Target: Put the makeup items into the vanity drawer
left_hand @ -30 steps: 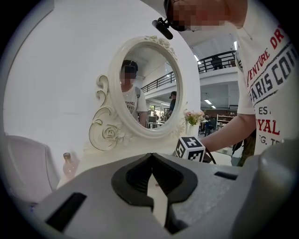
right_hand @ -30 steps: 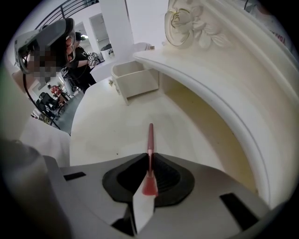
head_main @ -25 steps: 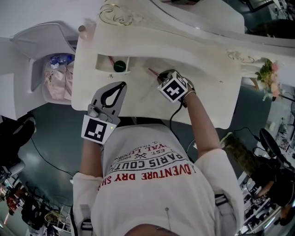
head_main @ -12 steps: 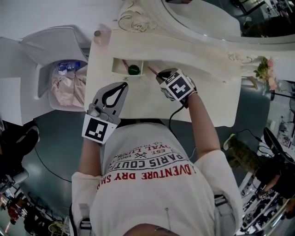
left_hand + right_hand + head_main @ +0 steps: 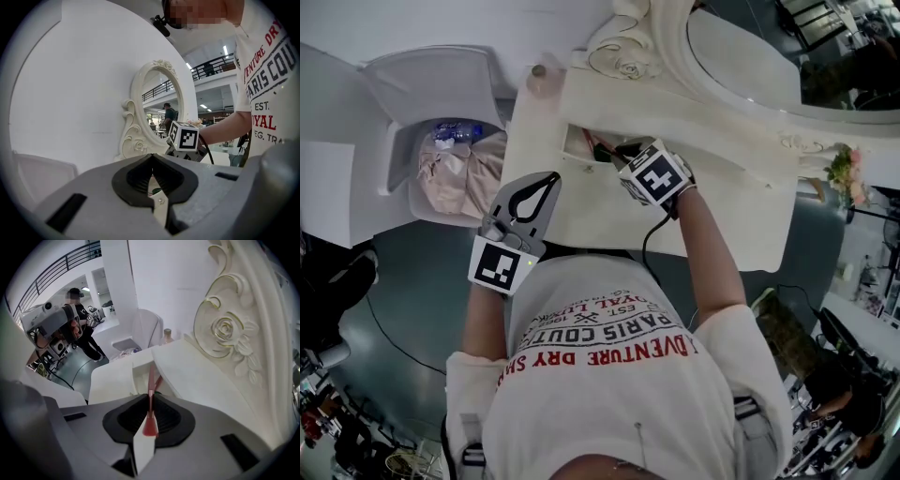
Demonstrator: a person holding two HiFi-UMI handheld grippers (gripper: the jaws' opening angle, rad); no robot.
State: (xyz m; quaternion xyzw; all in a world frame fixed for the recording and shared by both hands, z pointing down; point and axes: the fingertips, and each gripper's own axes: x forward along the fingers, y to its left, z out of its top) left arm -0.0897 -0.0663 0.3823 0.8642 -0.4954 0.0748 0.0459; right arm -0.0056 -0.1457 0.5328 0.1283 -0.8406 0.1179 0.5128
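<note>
Head view has the vanity drawer [image 5: 574, 141] standing open in the upper middle of the frame, cut into the pale vanity top [image 5: 609, 206]. The right gripper [image 5: 615, 152] points steeply down with its tips right at the opening. In the right gripper view its jaws are pinched on a thin pink stick [image 5: 151, 380], whose far end points at the drawer mouth. A second pink stick and a bit of green show inside, so some items look already stowed. The left gripper [image 5: 546, 180] hangs at centre left over the front edge of the vanity top, jaws together with nothing between them. The top looks bare apart from a small capped bottle [image 5: 540, 71] at its upper-left corner; whether that belongs to the job cannot be told. By this reading the task is well along: the held stick is not yet lowered in and let go
</note>
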